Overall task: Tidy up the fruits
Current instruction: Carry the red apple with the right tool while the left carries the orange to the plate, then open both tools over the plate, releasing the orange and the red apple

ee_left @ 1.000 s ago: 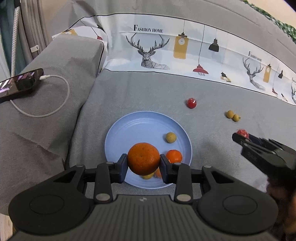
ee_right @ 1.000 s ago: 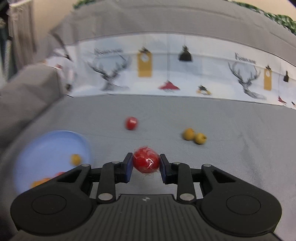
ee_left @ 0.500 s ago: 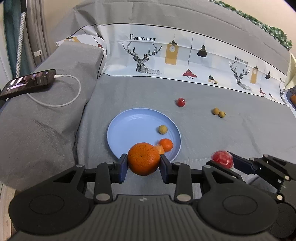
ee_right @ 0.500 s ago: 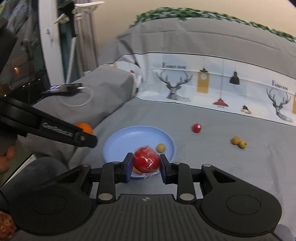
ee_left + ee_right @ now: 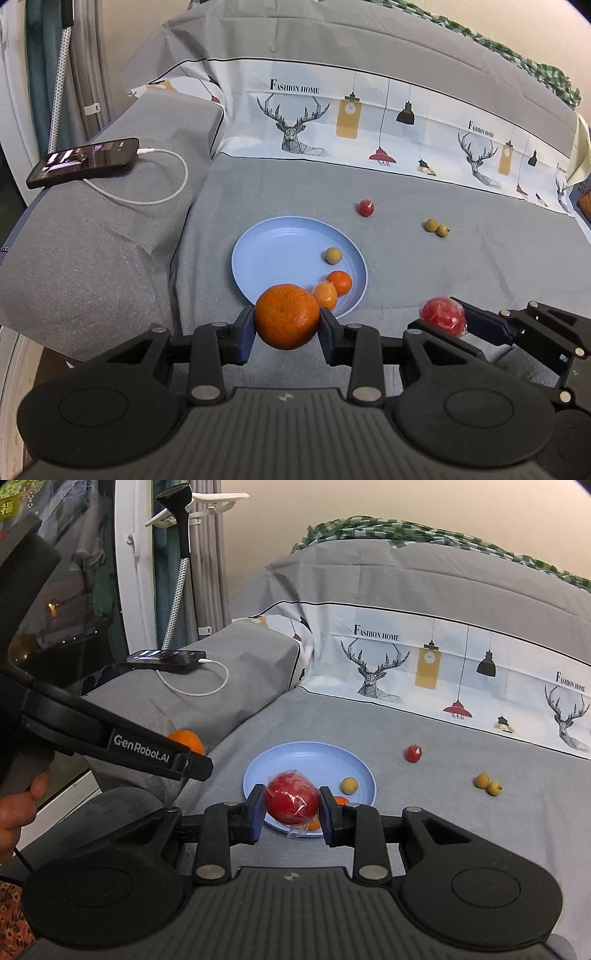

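Two fruits are up in the air over the near edge of the blue plate [image 5: 280, 243]: left gripper [image 5: 287, 322] clamps the orange [image 5: 287, 321] across its middle, firm and grippy; right gripper [image 5: 291, 805] pinches the film-wrapped red fruit [image 5: 291, 802], probably slippery, so squeeze gently.

Each tool was matte black plastic with a ribbed grey-black housing nearest the camera, flanked by two round, dished caps. On the left tool [image 5: 287, 334], silver screw heads dotted the linkage arms, and its two fingers ended in dark blue pads [image 5: 245, 334]. The right tool [image 5: 291, 814] matched it, with blue pads [image 5: 256, 814] and silver screws. White lettering reading "GenRobot.AI" ran along the left tool's side. A hand [image 5: 18, 812] gripped its grey handle, near orange patterned fabric.
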Tool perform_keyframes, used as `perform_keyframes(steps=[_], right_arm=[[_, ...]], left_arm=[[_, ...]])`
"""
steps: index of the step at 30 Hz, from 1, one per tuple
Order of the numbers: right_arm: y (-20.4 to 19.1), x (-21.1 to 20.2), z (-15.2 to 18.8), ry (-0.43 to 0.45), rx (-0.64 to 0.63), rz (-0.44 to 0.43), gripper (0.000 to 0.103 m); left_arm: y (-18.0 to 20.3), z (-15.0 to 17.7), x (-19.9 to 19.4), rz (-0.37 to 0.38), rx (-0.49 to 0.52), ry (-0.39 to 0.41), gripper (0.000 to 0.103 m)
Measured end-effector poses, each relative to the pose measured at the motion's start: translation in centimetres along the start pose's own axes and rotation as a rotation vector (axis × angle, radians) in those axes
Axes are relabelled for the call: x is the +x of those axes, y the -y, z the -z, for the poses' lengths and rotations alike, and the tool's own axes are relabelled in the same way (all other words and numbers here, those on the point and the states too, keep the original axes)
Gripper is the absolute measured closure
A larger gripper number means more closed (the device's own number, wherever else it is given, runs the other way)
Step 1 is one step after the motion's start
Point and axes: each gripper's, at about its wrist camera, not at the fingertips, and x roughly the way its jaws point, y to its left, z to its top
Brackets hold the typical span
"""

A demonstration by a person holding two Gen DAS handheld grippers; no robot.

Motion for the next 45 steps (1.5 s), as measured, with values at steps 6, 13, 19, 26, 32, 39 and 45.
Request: perform_keyframes(steps=[6,13,19,26,32,39,45], right_arm=[[0.2,0.8,0.1,-0.017,0.01,-0.003,0.072],[1.0,3.0,0.0,-0.044,0.012,0.013,0.072],[2.2,5.8,-0.3,-0.063,0.023,0.037,0.072],[3.4,10.1,-0.7,-0.091,0.023,0.055,0.072],[4.1,14.2,-0.5,-0.13,0.023,0.049,0.072],[4.2,17.8,-0.6,-0.161,0.003,0.035,0.072],[4.8,19.9,-1.2,-0.193,0.012,-0.009,0.062]], left_arm=[[-0.2,-0.4,0.8,0.0,0.006,-0.012,0.063],[-0.3,-1.8,3.0,-0.001,0.007,-0.025,0.063],[-0.5,-2.9,5.9,0.0,0.019,-0.057,0.063],[-0.6,-4.3,10.1,0.009,0.036,-0.087,0.063],[-1.1,-5.2,13.8,0.014,0.047,-0.105,0.063],[-1.2,-6.0,17.6,-0.006,0.058,-0.13,0.063],[-1.5,-6.4,18.6,-0.038,0.074,-0.097,0.029]])
